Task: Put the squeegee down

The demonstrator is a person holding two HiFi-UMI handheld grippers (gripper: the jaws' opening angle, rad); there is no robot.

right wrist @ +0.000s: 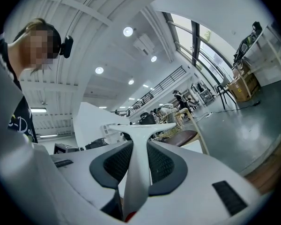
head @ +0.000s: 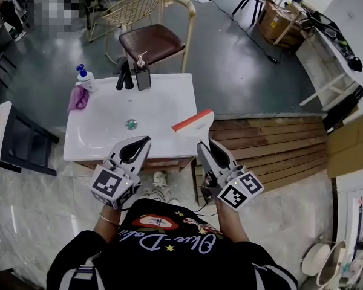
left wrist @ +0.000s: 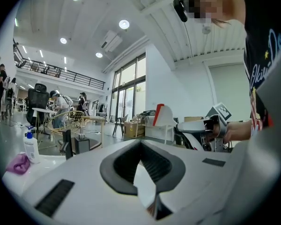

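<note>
The squeegee point(head: 193, 124) is white with an orange-red strip along its blade. My right gripper point(head: 202, 144) is shut on its handle and holds it above the front right corner of the white sink counter point(head: 169, 89). In the right gripper view the handle point(right wrist: 137, 168) runs up between the dark pads to the blade's crossbar. From the left gripper view the blade point(left wrist: 162, 116) shows off to the right. My left gripper point(head: 145, 140) hovers over the counter's front edge, its jaws together with nothing in them.
On the counter's back edge stand a black faucet point(head: 125, 75), a soap dispenser point(head: 142, 74), a blue-capped bottle point(head: 85, 77) and a pink cloth point(head: 78, 98). A chair point(head: 154, 41) is behind the counter. Wooden decking point(head: 272, 147) lies to the right.
</note>
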